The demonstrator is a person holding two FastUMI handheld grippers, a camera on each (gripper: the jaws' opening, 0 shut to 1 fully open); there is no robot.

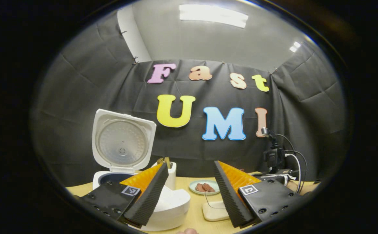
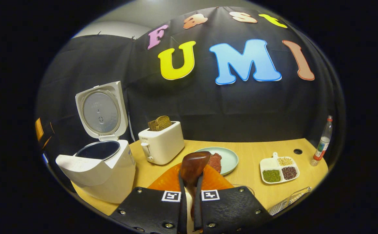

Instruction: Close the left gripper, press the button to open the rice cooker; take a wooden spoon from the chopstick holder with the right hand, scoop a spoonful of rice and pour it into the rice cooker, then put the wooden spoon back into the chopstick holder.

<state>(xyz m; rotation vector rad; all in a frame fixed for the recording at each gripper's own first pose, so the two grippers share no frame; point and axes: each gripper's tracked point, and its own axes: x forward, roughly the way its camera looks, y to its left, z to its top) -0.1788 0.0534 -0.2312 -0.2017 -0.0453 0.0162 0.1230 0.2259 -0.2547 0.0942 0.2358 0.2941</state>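
I see the rice cooker (image 2: pixel 101 169) at the counter's (image 2: pixel 247 152) left with its lid up: button done. My right hand-held gripper (image 2: pixel 190 185) pinches the wooden spoon (image 2: pixel 194 165); whether it carries rice I can't tell. My left hand-held gripper (image 1: pixel 190 185) is spread. Pouring and returning remain.

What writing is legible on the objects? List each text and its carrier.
None can be read.
The toaster: small front mark, too small to read.
The bottle: label too blurred.
The rice cooker lid: tiny marks, unreadable.
The square markers: patterns, no words.
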